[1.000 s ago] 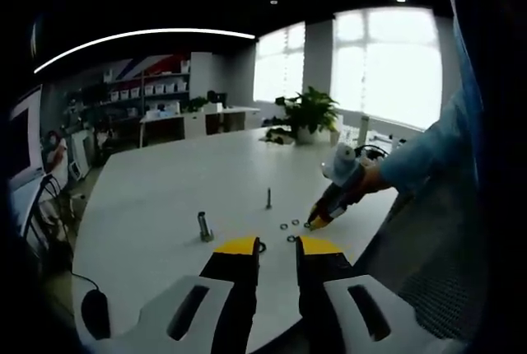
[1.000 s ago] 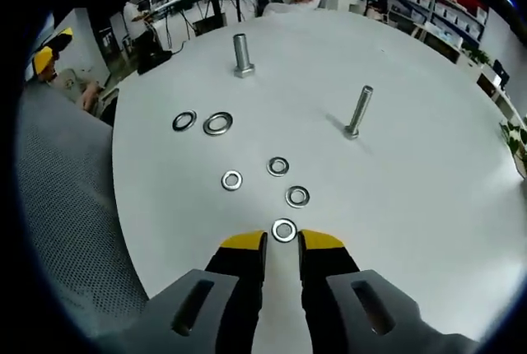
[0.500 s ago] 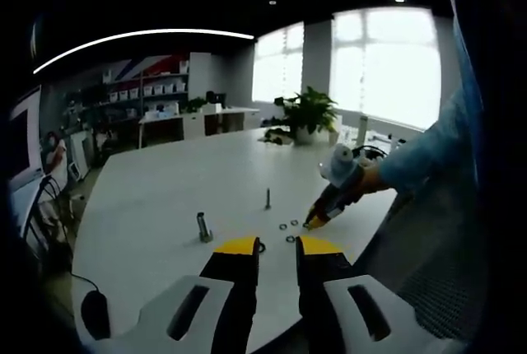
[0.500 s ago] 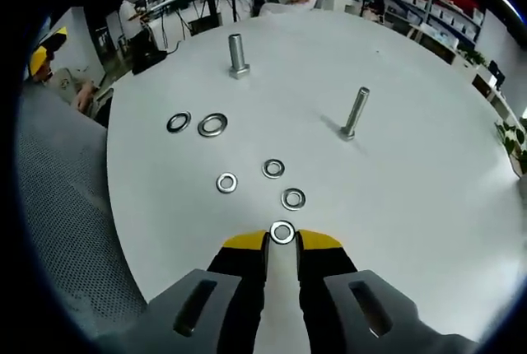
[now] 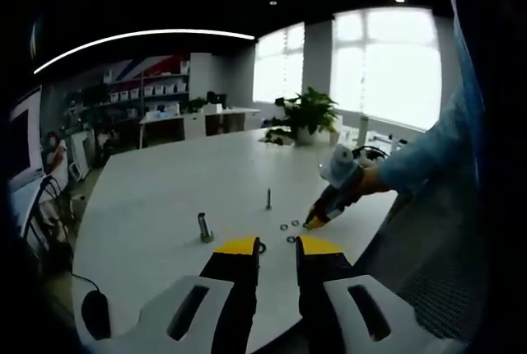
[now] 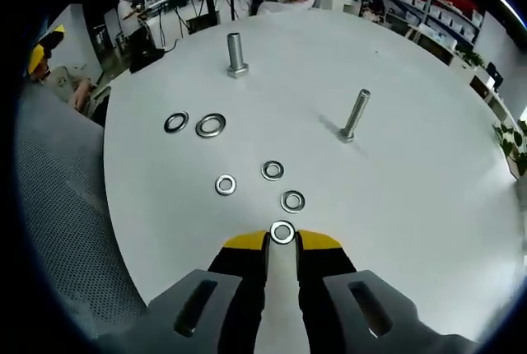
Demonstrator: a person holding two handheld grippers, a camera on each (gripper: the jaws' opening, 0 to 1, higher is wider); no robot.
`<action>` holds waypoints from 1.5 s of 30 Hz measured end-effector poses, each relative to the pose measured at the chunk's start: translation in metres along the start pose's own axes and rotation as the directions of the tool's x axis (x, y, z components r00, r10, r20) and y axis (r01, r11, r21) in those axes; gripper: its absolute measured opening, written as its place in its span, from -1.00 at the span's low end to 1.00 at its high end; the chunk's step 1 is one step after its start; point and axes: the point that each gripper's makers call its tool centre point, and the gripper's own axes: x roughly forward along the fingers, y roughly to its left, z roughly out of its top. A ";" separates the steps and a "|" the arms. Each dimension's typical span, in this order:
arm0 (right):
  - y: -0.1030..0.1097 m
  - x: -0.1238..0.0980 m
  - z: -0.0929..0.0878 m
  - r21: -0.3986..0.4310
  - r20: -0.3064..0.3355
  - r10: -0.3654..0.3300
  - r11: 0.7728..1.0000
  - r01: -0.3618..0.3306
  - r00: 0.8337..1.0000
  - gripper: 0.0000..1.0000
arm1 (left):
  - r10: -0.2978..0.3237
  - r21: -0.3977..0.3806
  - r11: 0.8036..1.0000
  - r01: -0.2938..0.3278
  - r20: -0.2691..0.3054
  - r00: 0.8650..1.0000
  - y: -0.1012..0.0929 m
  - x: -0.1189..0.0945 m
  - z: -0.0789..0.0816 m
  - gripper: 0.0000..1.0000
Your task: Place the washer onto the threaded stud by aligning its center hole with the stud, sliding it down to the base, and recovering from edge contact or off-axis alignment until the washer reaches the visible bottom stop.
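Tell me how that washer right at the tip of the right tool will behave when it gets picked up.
The washer looks like thin, shiny metal lying flat on the smooth white table, so it's probably stiff, light and hard to get under. It may slide away from the right tool rather than lift. Dropped on edge, it could roll.

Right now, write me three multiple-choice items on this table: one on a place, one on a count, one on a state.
1. Where does the nearest washer lie?
A. At the right gripper tips
B. On the thin stud
C. Beside the plant

2. How many washers lie on the table?
A. Three
B. Six
C. Nine

3. How do both studs stand?
A. Bare, no washer on them
B. Each with a washer
C. Lying flat

Answers: 1 A, it lies between the yellow tips; 2 B, six rings count in the right gripper view; 3 A, the thin stud and thick stud stand upright and bare.
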 end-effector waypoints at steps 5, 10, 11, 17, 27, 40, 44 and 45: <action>0.000 0.000 0.000 -0.012 -0.001 0.006 1.000 -0.006 1.000 -0.71 | 0.001 -0.001 1.000 -0.001 -0.003 1.000 0.000 0.000 -0.001 -0.69; 0.001 0.000 0.000 -0.017 0.000 0.011 1.000 -0.011 1.000 -0.71 | 0.000 -0.002 1.000 0.000 -0.008 1.000 0.000 0.001 -0.001 -0.69; 0.001 -0.001 0.001 -0.012 0.002 0.013 1.000 -0.013 1.000 -0.71 | 0.000 -0.003 1.000 0.000 -0.010 1.000 0.000 0.001 -0.002 -0.69; -0.001 -0.002 0.002 0.004 0.010 0.014 1.000 -0.014 1.000 -0.72 | -0.001 -0.004 1.000 0.001 -0.014 1.000 0.000 0.001 -0.002 -0.69; -0.002 -0.005 0.005 0.006 0.023 0.008 1.000 -0.008 1.000 -0.72 | -0.001 -0.004 1.000 0.001 -0.017 1.000 -0.001 0.001 -0.001 -0.69; -0.006 -0.012 0.018 -0.012 0.064 -0.006 1.000 0.006 0.998 -0.72 | 0.000 -0.004 1.000 0.000 -0.016 1.000 0.000 0.000 -0.001 -0.69; -0.007 -0.015 0.025 -0.020 0.082 -0.013 1.000 0.015 0.997 -0.72 | -0.001 -0.003 1.000 0.001 -0.017 1.000 -0.001 0.000 -0.001 -0.69; -0.008 -0.016 0.026 -0.021 0.087 -0.016 1.000 0.018 0.996 -0.72 | -0.001 -0.003 1.000 0.001 -0.017 1.000 -0.001 0.000 -0.001 -0.69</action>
